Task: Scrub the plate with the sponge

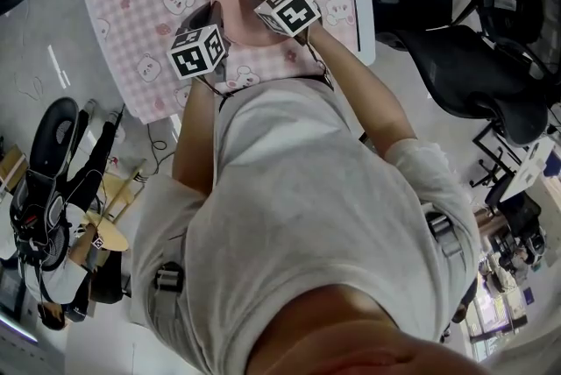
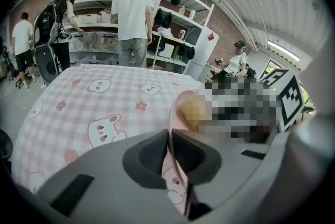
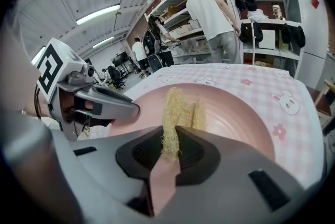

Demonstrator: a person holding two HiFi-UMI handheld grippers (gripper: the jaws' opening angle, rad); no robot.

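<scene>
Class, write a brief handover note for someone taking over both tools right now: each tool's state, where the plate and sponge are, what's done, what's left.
Left tool: shut on the near rim of the plate, steadying it.
Right tool: shut on the sponge, whose far end lies inside the plate.
The plate lies on the checked cloth.
Done: both grips are taken and the sponge is on the plate.
Left: scrub the plate. How much is already scrubbed cannot be told.
</scene>
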